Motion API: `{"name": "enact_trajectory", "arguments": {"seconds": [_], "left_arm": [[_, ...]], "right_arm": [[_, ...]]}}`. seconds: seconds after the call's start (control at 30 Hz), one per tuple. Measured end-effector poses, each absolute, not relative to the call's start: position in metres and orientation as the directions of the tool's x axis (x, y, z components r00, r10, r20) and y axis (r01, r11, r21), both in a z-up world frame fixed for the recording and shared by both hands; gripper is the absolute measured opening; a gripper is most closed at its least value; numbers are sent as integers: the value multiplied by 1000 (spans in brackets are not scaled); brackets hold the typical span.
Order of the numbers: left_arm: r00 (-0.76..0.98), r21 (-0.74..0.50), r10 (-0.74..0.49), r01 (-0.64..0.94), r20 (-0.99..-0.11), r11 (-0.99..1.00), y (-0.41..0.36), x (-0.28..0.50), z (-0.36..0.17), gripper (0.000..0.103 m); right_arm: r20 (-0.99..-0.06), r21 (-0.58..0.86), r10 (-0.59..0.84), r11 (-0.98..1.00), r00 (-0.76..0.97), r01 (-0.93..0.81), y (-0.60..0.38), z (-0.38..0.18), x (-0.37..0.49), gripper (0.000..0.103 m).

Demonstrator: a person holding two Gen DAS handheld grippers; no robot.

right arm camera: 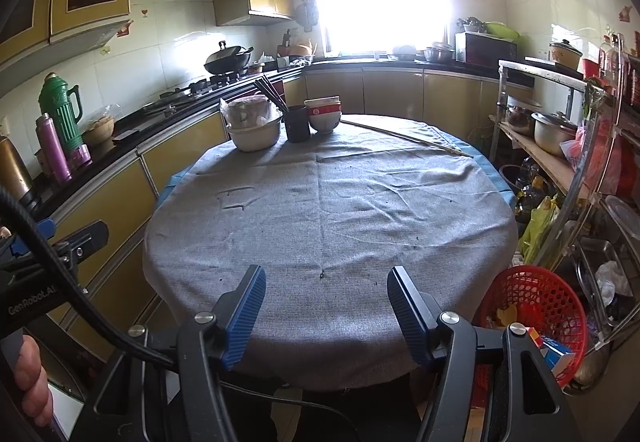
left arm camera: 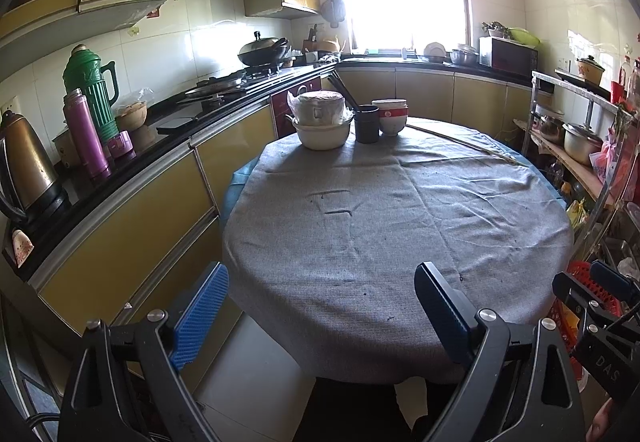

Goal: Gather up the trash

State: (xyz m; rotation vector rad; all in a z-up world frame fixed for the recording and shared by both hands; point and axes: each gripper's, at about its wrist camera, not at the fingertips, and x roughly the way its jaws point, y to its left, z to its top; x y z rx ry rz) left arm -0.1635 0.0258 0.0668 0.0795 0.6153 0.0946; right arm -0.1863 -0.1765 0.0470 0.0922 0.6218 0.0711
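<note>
A round table with a grey cloth [left arm camera: 400, 218] fills both views [right arm camera: 332, 218]. A red mesh basket [right arm camera: 536, 306] stands beside its right edge and holds a small carton [right arm camera: 554, 352] and yellow scraps. Its rim shows in the left wrist view [left arm camera: 580, 274]. My left gripper [left arm camera: 320, 310] is open and empty over the table's near left edge. My right gripper [right arm camera: 326, 306] is open and empty over the near edge, left of the basket. It shows at the right of the left wrist view [left arm camera: 592, 286]. Small dark crumbs [right arm camera: 322, 274] dot the cloth.
At the table's far side stand a stacked pot in a white bowl [left arm camera: 322, 122], a dark chopstick cup [left arm camera: 367, 124] and stacked bowls [left arm camera: 390, 118]. A thin stick [right arm camera: 404, 136] lies far right. Kitchen counter with flasks [left arm camera: 86, 134] runs left. A cluttered shelf rack [right arm camera: 560, 146] stands right.
</note>
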Motion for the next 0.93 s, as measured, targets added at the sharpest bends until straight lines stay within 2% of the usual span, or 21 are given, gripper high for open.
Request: {"name": "enact_trajectory", "arguments": {"seconds": [0.73,0.93], "left_arm": [[766,110,160,-117,-623,987,35,-127,45,94],[737,82,112,-77,-667,994,29,-94,26,94]], "right_arm": [[-591,101,77,995,803,-20,-192,38,-141,67],[-618,98,83,995,782,-28,-198,21,-108,67]]}}
